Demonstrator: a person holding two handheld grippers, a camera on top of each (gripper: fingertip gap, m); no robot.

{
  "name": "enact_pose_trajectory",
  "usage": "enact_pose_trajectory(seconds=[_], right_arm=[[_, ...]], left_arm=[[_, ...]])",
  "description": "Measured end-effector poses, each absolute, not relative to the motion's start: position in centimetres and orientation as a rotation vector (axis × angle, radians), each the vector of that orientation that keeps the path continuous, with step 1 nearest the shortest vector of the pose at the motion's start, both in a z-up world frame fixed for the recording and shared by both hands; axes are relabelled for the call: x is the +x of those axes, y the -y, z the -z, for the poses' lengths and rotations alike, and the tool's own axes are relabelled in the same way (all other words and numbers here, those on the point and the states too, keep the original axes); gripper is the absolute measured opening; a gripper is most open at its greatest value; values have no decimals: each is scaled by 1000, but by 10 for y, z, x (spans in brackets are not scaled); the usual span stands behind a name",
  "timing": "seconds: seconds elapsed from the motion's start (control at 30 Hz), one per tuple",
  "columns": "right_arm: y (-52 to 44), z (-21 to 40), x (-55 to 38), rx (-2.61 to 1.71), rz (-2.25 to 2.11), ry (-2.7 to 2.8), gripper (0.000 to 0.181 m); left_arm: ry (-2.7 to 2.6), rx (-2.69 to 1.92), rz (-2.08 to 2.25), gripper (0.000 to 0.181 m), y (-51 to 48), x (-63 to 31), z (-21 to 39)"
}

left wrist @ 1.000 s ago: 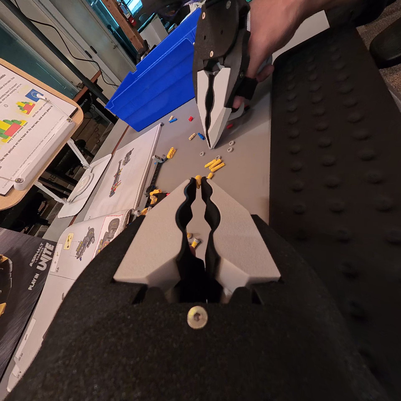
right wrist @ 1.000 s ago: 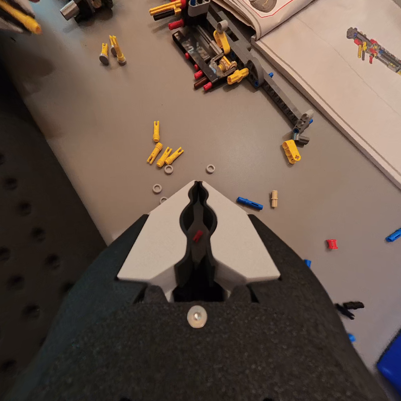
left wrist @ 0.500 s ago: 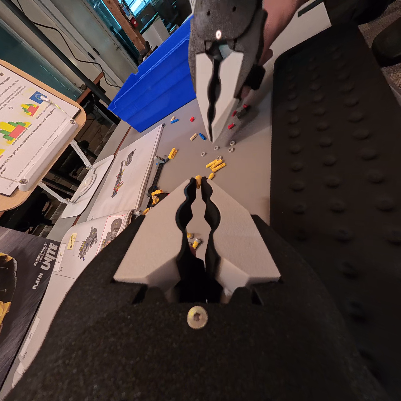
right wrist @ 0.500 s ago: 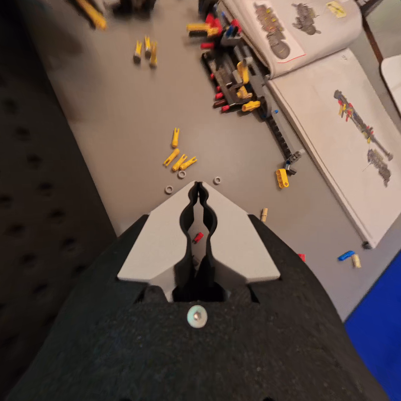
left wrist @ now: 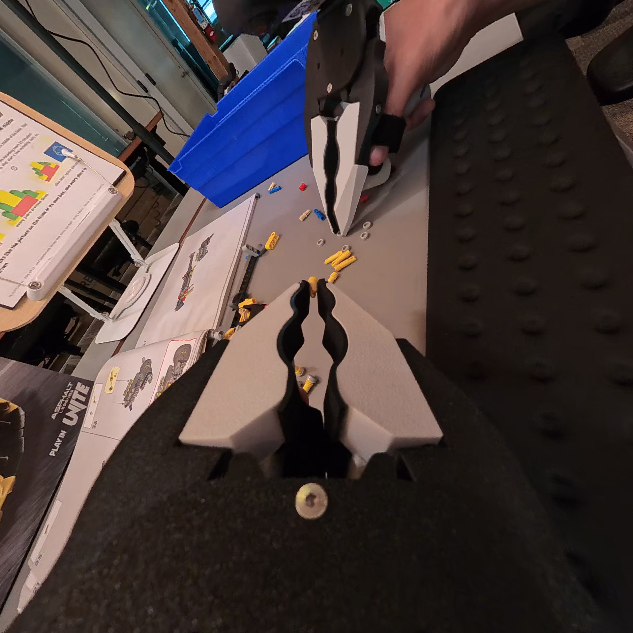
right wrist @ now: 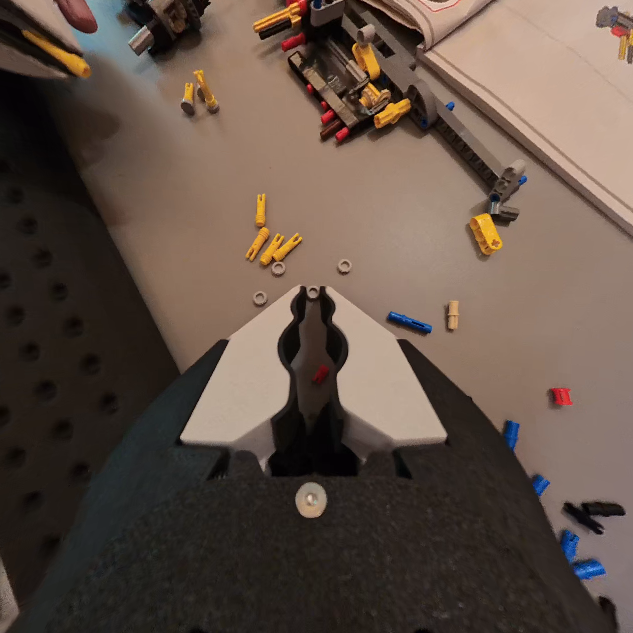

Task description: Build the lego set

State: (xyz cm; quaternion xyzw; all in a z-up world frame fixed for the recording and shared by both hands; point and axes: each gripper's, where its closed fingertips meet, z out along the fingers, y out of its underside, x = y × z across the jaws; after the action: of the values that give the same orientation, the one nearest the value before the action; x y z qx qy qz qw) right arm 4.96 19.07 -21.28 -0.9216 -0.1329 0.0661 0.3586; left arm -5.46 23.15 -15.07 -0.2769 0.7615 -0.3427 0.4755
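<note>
My left gripper (left wrist: 312, 285) is shut on a yellow pin (left wrist: 312, 283) and holds it above the grey table; the pin also shows at the top left of the right wrist view (right wrist: 56, 54). My right gripper (right wrist: 312, 291) points down at the table with its tips closed on a small grey ring (right wrist: 312, 292); the left wrist view shows its tips (left wrist: 337, 232) on the table. The partly built dark grey model (right wrist: 359, 85) lies at the far side next to the open manual (right wrist: 531, 68). Loose yellow pins (right wrist: 270, 243) and more grey rings (right wrist: 278, 268) lie just past my right gripper.
A blue pin (right wrist: 409, 322), a tan pin (right wrist: 452, 314), a red piece (right wrist: 561, 396) and a yellow connector (right wrist: 485, 233) lie to the right. A small dark sub-assembly (right wrist: 164, 24) sits far left. Blue bins (left wrist: 253, 130) stand behind. A black dimpled mat (left wrist: 531, 239) borders the table. The gap from one gripper's tips to the other's is roughly 12 cm. Between my right fingertips and the yellow connector (right wrist: 485, 233) there is roughly 9 cm.
My right gripper lifted off the table, then came back down, and its tips are now either side of a grey ring. My left gripper has stayed put with the yellow pin.
</note>
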Motion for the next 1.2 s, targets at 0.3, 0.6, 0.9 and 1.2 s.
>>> enact_pose_trajectory(seconds=[0.3, 0.6, 0.9, 1.2], right_arm=[[-190, 208, 69, -2202, 791, 1234, 7], [-184, 204, 93, -2037, 1023, 2092, 7], [-169, 201, 84, -2205, 842, 1935, 23], [-175, 191, 78, -2462, 57, 696, 15]], left_arm=[[-1858, -672, 844, 3, -231, -55, 149], [-1851, -666, 826, 3, -233, -55, 149], [-1834, -675, 829, 3, -237, -57, 146], [-1842, -655, 829, 4, -233, -58, 146]])
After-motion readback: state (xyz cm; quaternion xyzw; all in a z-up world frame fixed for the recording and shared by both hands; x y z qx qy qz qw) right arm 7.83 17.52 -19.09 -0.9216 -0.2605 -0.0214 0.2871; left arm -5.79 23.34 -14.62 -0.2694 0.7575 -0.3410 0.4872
